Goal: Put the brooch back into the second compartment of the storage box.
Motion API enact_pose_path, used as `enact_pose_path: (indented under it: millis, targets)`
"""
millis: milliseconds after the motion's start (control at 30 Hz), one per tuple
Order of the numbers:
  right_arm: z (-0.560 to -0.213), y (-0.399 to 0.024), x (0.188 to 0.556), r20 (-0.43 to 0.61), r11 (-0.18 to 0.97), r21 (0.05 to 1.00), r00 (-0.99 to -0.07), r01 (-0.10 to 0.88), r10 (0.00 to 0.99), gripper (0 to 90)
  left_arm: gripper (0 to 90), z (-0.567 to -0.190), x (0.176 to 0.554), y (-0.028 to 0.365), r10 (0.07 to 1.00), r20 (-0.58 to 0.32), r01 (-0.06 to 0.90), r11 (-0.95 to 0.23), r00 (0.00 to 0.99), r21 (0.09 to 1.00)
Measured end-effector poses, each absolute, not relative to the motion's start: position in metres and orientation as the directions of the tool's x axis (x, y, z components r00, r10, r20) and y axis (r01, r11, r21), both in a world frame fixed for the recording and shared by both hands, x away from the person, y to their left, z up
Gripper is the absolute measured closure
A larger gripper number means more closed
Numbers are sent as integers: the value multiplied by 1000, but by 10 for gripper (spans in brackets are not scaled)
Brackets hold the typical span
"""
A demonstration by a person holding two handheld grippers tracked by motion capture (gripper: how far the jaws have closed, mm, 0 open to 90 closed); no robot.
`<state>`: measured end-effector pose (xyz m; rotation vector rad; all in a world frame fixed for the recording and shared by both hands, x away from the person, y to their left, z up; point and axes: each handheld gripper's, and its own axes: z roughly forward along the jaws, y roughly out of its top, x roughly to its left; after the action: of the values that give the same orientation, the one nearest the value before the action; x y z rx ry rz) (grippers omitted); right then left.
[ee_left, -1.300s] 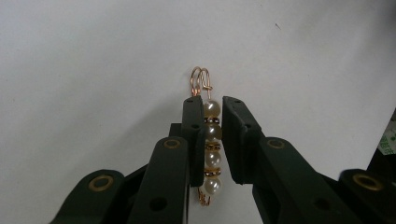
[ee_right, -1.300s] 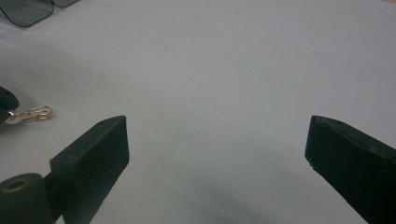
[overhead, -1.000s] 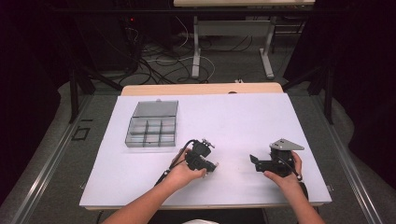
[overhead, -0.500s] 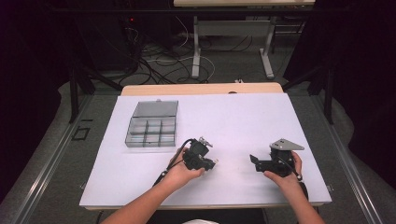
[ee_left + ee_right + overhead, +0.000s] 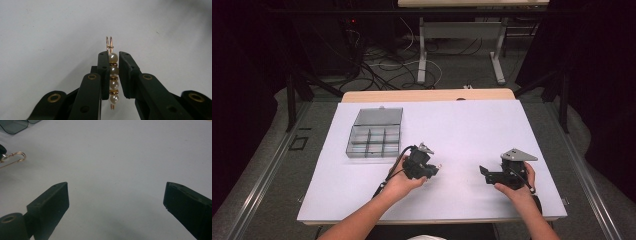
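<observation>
The pearl pin (image 5: 112,78) lies lengthwise between the jaws of the left gripper (image 5: 111,60), its long axis running along them and its wire loop poking just past the tips — the jaws are closed narrowly on the beads. The right gripper (image 5: 115,195) hovers over the bare counter (image 5: 120,152), jaws wide and holding nothing — the pin's loop lies off to its far left.

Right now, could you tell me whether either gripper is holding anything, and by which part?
The left gripper holds a pearl pin by its beaded shaft, wire loop protruding. The right gripper is open, holding nothing.
</observation>
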<state>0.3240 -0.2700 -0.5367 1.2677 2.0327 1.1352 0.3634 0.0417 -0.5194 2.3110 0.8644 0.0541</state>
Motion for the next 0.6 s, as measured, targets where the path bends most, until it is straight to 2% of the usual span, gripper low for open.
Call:
enact_pose_path:
  millis: [600]
  targets:
    - [-537, -269, 324, 37, 219, 839, -454, 498, 890, 59, 797, -507, 375, 62, 649, -175, 579, -483, 740, 657]
